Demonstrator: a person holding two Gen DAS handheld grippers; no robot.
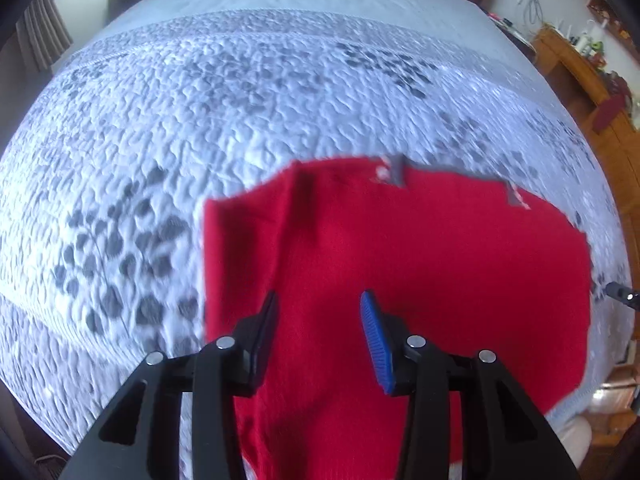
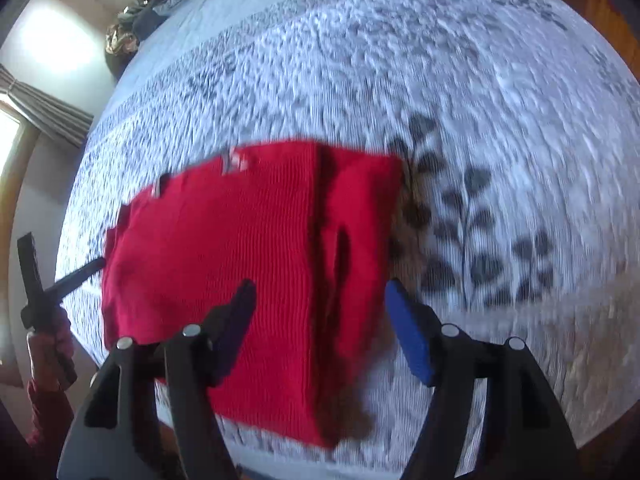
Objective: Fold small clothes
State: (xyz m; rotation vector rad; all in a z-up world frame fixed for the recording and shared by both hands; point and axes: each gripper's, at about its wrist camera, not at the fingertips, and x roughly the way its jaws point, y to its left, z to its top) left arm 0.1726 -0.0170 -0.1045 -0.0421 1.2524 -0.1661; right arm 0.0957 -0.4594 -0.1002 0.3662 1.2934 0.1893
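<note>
Here your red knit garment [image 2: 240, 248] lies folded into a rough rectangle on the quilted bedspread [image 2: 500, 92], near the bed's front edge, with a vertical fold ridge running down its right part and small grey-and-white tabs poking out along its far edge. No box, basket or drawer shows in either view, so the bed is the only thing bearing the garment.

Your left gripper [image 1: 320, 328] hangs above the red knit, its jaws partly apart, black finger on one side and blue pad on the other, with nothing pinched between them; the cloth lies flat beneath. Your right gripper [image 2: 320, 320] stands wider, its black finger over the garment and its blue pad [image 2: 412, 340] over the bedspread just beside the garment's right edge, nothing gripped. In the right wrist view your left hand [image 2: 52, 344] grips its tool at the picture's left margin, a red sleeve [image 2: 44, 412] below it. Both views are blurred.
</note>
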